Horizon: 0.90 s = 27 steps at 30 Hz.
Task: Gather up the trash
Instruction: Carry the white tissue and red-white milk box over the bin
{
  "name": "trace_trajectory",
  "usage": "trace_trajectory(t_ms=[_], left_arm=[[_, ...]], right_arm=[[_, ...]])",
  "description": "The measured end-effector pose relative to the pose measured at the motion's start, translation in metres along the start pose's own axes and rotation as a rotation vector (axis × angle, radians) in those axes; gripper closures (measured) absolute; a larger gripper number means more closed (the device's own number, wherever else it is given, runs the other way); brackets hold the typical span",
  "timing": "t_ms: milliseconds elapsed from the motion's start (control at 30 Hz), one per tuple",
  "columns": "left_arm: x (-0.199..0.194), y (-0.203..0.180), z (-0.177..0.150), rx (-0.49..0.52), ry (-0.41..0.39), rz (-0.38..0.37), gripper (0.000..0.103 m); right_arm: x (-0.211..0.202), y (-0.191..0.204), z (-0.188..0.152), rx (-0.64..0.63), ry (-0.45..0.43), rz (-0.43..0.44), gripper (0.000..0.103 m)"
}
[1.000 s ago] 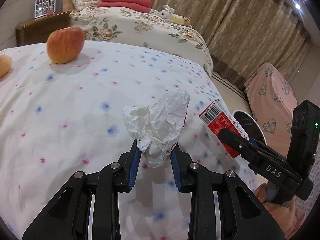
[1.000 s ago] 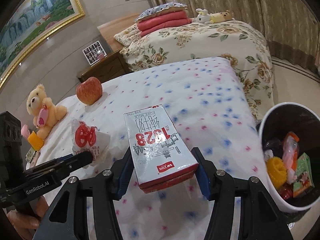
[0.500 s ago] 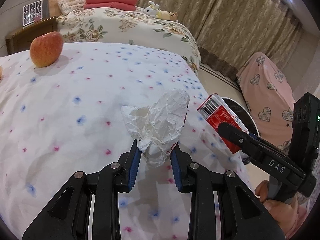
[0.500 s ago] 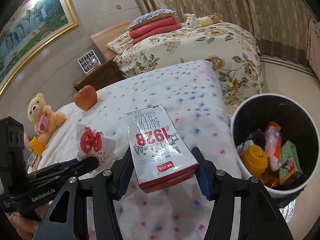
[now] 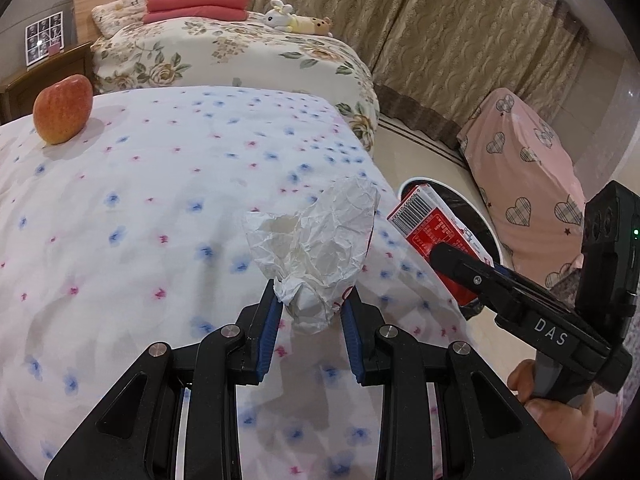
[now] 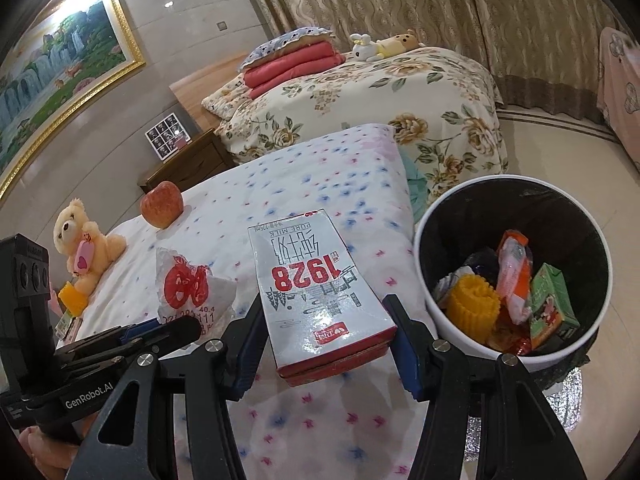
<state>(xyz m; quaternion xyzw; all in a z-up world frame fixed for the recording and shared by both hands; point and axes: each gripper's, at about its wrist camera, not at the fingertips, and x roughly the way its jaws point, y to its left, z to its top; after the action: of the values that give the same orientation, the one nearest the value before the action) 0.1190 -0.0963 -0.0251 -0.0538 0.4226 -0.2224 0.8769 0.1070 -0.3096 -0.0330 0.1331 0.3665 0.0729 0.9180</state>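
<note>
My left gripper (image 5: 311, 312) is shut on a crumpled white paper bag (image 5: 316, 244) and holds it above the flowered bedspread (image 5: 140, 208). The bag also shows in the right wrist view (image 6: 188, 288), with red print on it. My right gripper (image 6: 326, 344) is shut on a red and white milk carton (image 6: 316, 280) marked 1928, held above the bed's edge, left of the bin. The carton shows in the left wrist view (image 5: 436, 236) too. A white bin with a black liner (image 6: 440, 312) stands on the floor at the right, holding several pieces of trash.
A red apple (image 5: 62, 108) sits on the bedspread at the far left. A teddy bear (image 6: 82, 240) lies near the bed's left side. A second bed with floral cover (image 6: 360, 96), a wooden nightstand (image 6: 188, 164) and a pink heart-print cover (image 5: 532, 176) stand beyond.
Both grippers have moved right toward the bed's edge with their loads. The bin now shows larger and nearer beside the milk carton. The apple has shrunk into the distance.
</note>
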Motion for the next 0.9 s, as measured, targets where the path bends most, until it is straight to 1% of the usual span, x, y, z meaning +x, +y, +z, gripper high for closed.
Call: trace_trajectory(t_ms=[333,900], left_arm=[[0.007,-0.019,0.002,0.038,0.012,-0.009,0.075],[0.022,-0.056,0.011,0.108,0.031,-0.036,0.075]], right_arm=[[-0.009,-0.017,-0.002,0.033,-0.008,-0.012,0.046],[-0.024,-0.050,0.000,0.087,-0.035,-0.057,0.046]])
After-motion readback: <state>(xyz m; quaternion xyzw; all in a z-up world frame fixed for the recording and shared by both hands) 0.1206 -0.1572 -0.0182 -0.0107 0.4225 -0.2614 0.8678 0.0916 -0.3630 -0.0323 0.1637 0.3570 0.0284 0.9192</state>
